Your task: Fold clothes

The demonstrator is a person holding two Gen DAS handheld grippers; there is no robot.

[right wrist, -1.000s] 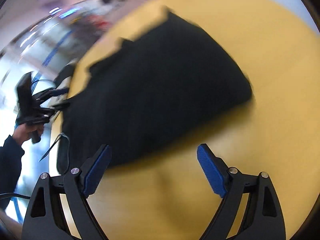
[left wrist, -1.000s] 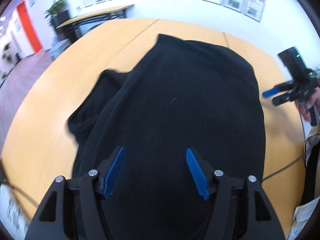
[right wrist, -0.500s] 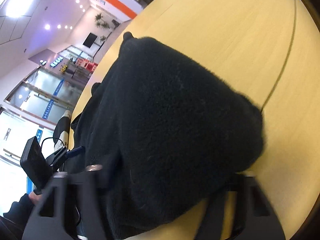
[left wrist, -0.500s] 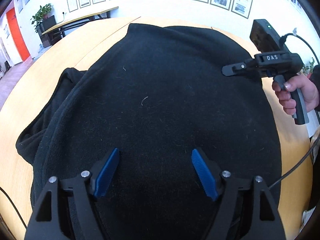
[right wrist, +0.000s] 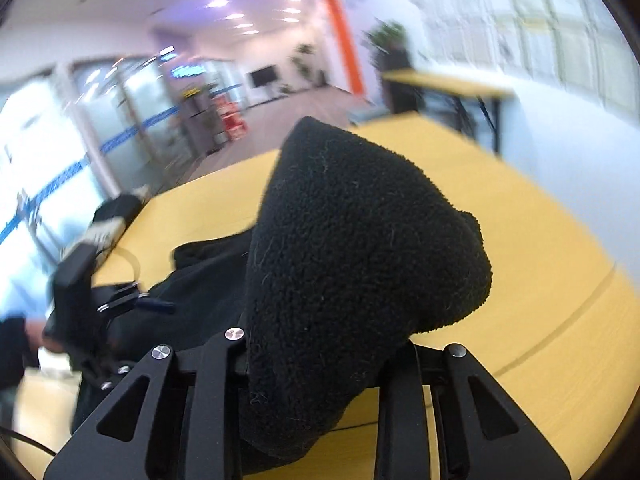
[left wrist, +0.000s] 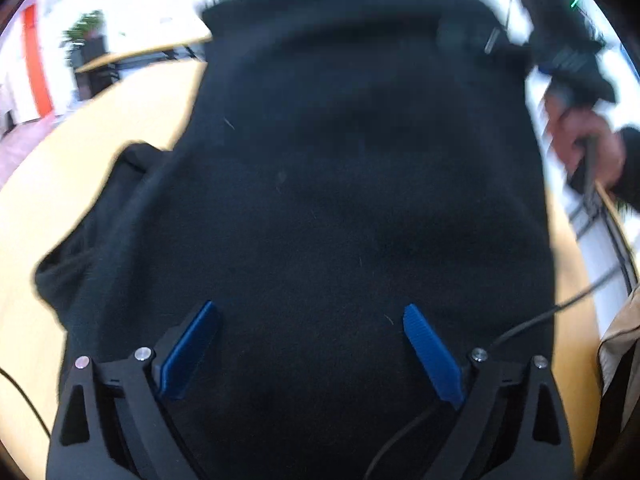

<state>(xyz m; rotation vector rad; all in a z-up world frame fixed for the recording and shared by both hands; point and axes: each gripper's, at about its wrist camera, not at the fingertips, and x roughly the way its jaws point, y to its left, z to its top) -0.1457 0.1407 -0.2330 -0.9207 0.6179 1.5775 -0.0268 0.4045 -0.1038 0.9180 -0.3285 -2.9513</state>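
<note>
A black fleece garment (left wrist: 340, 200) lies on the round wooden table (left wrist: 120, 128) and fills most of the left wrist view. My left gripper (left wrist: 312, 340) is open just above its near part, blue pads apart. My right gripper (right wrist: 320, 360) is shut on a corner of the fleece garment (right wrist: 360, 248) and holds it raised off the table; the cloth hides its pads. The right gripper also shows in the left wrist view (left wrist: 560, 56), at the garment's far right corner.
A black cable (left wrist: 560, 308) runs across the table's right side. A second wooden table (right wrist: 444, 80) and a potted plant (right wrist: 390, 44) stand by the white wall behind. An open corridor lies beyond the table's far edge.
My right gripper has closed on the garment's corner and lifted it up off the table. The left gripper has stayed open over the near part.
</note>
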